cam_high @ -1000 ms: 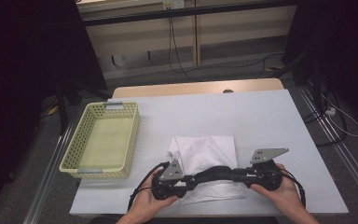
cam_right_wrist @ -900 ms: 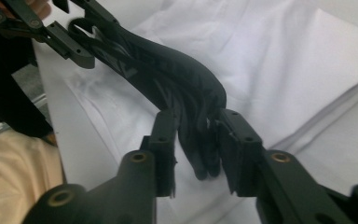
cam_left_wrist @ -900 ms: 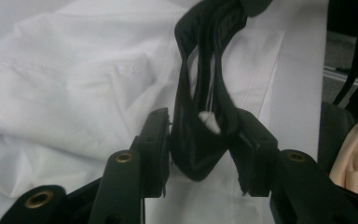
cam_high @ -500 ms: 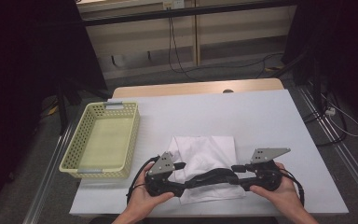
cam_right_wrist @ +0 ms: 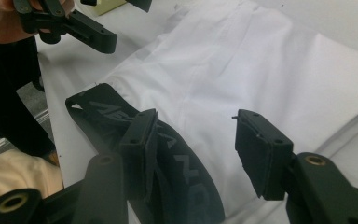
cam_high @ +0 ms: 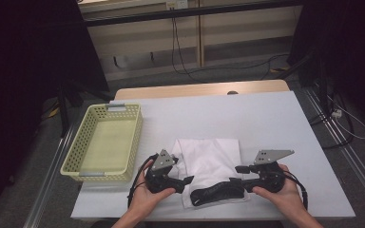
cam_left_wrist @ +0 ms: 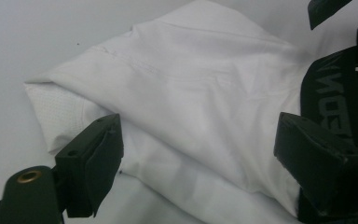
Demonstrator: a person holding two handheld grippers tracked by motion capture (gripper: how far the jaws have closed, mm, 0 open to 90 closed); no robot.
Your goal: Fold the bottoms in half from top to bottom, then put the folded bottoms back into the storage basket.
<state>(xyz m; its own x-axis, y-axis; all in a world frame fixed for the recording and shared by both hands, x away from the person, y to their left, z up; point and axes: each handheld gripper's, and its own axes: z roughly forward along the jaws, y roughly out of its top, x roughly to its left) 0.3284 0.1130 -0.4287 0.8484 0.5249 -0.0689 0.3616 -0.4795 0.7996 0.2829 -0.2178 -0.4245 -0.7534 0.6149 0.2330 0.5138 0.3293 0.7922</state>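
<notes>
A folded white cloth garment with a black elastic waistband (cam_high: 208, 164) lies on the white worktop (cam_high: 266, 123), just beside the pale yellow perforated plastic basket (cam_high: 105, 141). Left gripper (cam_high: 186, 180) and right gripper (cam_high: 239, 168) flank its near edge, both with jaws apart, gripping nothing.

White garment (cam_high: 209, 159), black lettered waistband (cam_high: 218, 192); pale yellow basket (cam_high: 83, 172).

Dim overhead light leaves the surroundings black, while the close views are soft, with slightly blurred foregrounds.
</notes>
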